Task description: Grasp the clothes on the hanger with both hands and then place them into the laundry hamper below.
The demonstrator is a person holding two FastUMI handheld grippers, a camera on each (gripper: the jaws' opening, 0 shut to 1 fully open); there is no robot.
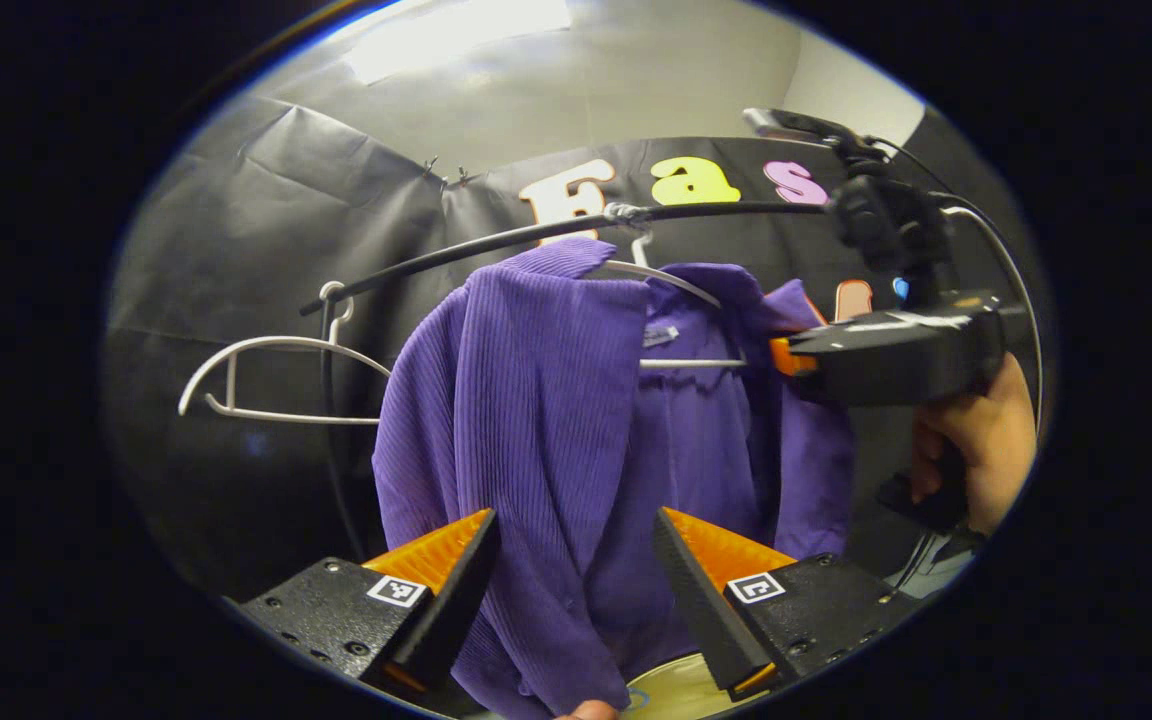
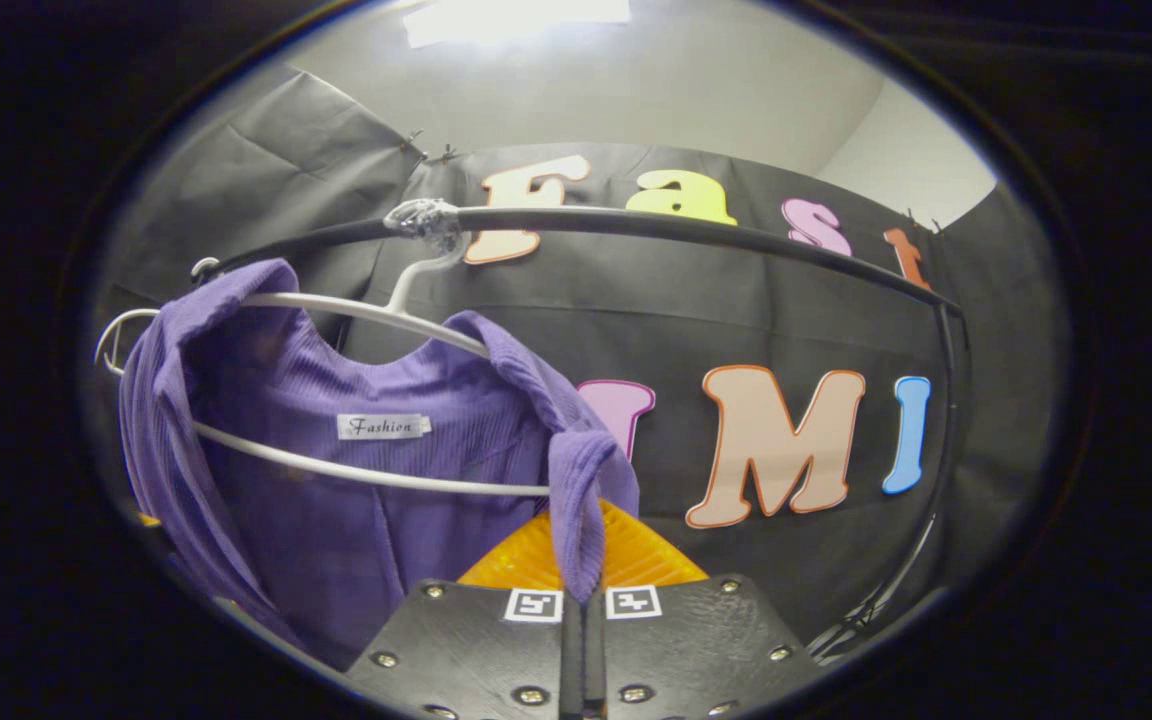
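left gripper view: a purple ribbed garment point(image 1: 536, 420) hangs on a white hanger point(image 1: 681, 290) hooked over a black rail point(image 1: 496, 245). the left hand-held gripper point(image 1: 576, 565) sits low in front of the cloth with its fingers apart, one on each side of the front panel, likely lined up to pinch it. a spare white hanger point(image 1: 266, 385) hangs further along the rail. at the garment's far shoulder, a person's hand point(image 1: 976, 440) holds the right hand-held gripper point(image 1: 786, 355) against the cloth. a pale rounded surface at the bottom may be the hamper; i cannot tell.

right gripper view: the right hand-held gripper point(image 2: 581, 560) has its fingers together, clamped on a fold of the garment's shoulder, which drapes down between them. the collar and label face the camera, the hanger's bar crossing behind. holding this shoulder probably lets the garment be drawn off the hanger once the other side is gripped.
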